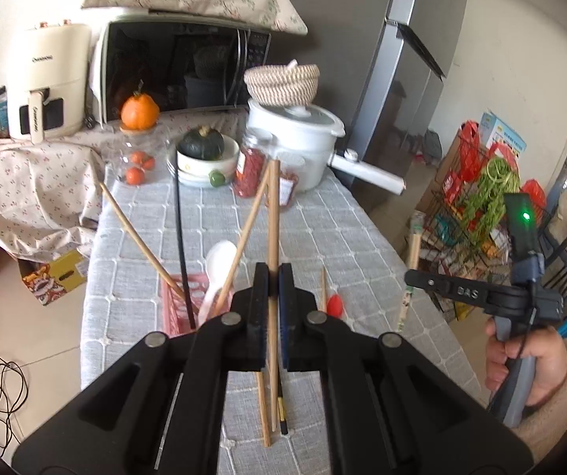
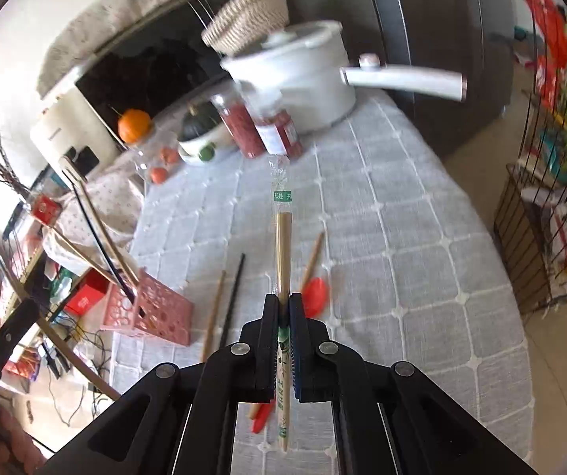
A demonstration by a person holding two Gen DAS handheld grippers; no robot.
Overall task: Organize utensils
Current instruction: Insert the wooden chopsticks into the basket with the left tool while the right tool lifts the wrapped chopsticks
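Note:
My left gripper is shut on a wooden chopstick and holds it upright above the grey tablecloth. Just beyond it stands a pink perforated utensil holder with several chopsticks, a black one and a white spoon in it. My right gripper is shut on a plastic-wrapped pair of chopsticks, held over the cloth. On the cloth lie a red spoon, a black chopstick and wooden chopsticks. The holder also shows in the right wrist view.
At the table's far end stand a white pot with a long handle, two jars of red berries, a bowl with a green squash and an orange. A microwave, an air fryer and a fridge stand behind.

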